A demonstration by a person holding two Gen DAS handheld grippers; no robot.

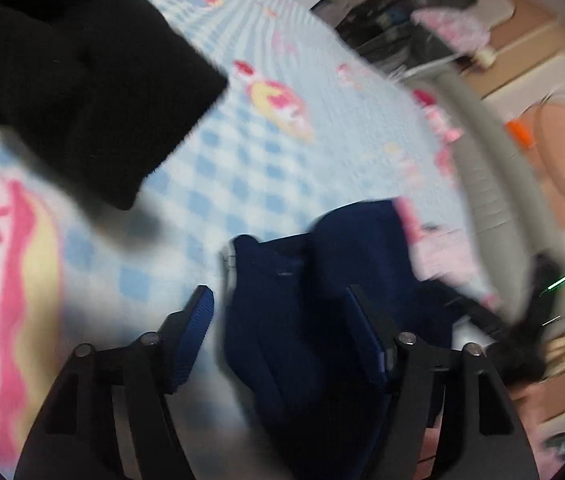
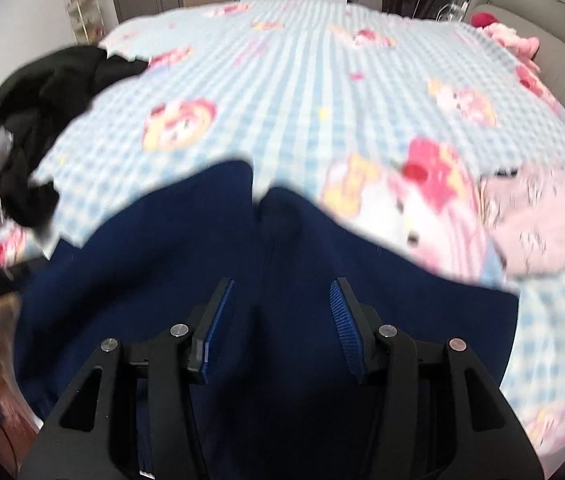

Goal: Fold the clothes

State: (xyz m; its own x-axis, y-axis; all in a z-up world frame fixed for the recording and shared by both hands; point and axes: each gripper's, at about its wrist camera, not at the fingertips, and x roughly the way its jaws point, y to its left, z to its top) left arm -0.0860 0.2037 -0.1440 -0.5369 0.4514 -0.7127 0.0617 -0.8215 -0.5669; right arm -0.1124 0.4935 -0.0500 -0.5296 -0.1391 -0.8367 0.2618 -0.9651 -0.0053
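Across the bed, a blue-checked sheet (image 2: 302,92) with pink cartoon prints carries no legible writing. At six o'clock in the right wrist view, a navy garment (image 2: 154,272) lies bunched, plain and unlabelled, under the right gripper (image 2: 282,320), whose jaws stand apart. Only this view shows a pink garment (image 2: 542,224) at three o'clock. Black clothing (image 1: 74,80) fills ten o'clock in the left view, where the left gripper (image 1: 282,332) gapes over navy folds.
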